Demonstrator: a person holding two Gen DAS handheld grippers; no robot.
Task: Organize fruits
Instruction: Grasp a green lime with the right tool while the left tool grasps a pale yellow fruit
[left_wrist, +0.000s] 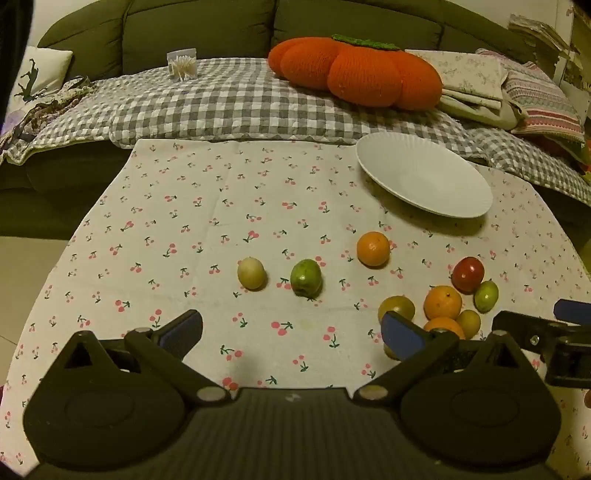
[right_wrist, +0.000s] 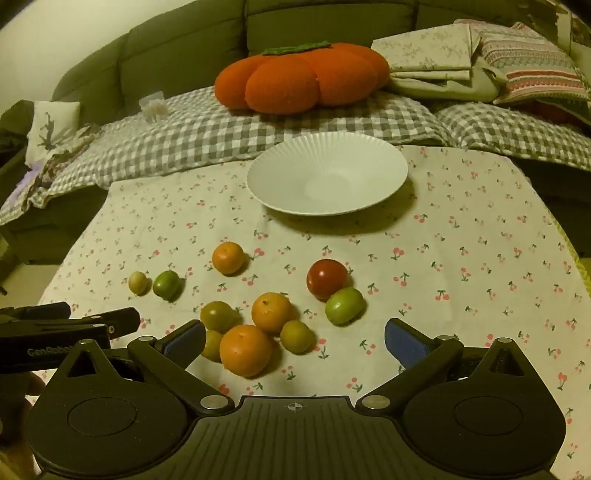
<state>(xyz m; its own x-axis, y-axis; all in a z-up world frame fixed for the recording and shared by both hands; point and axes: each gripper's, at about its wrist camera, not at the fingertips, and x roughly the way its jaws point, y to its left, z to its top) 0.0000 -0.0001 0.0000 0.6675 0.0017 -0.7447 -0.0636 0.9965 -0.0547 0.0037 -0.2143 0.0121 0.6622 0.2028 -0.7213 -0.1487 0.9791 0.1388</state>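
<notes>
Right tool (right_wrist: 293, 341): nearest the lens in the right wrist view; blue-padded fingers spread wide apart, holding nothing; a large orange (right_wrist: 245, 350) lies between them, toward the left finger, on the counter.
Fruit cluster, right wrist view: second orange (right_wrist: 272, 312) just behind the first, touching it; olive-green fruit (right_wrist: 218, 315) to its left; small yellow-green fruit (right_wrist: 296, 336) to its right; another yellowish fruit (right_wrist: 211, 346) partly hidden behind the left finger.
Red fruit (right_wrist: 327, 278) and bright green fruit (right_wrist: 344, 305): touching, a little right of the cluster.
Outliers, toward the left: lone orange (right_wrist: 228, 257); green fruit (right_wrist: 166, 284); pale fruit (right_wrist: 137, 283) (these last two side by side, apart from the rest).
White plate (right_wrist: 384, 162): ribbed rim, nothing on it; sits at the far side of the counter, its rim close to the far edge of the cloth.
Cherry-print cloth (right_wrist: 480, 240): covers the counter; wide bare stretch on the right side and between fruit and plate; left and right edges fall away to the floor.
Left tool (left_wrist: 291, 334): fingers likewise wide apart, holding nothing; bare cloth between them; the fruit cluster lies off its right finger.
Beyond the far edge: checked blanket (right_wrist: 184, 136) on a sofa (right_wrist: 177, 55); orange pumpkin cushion (right_wrist: 303, 74); folded linens (right_wrist: 432, 55).
</notes>
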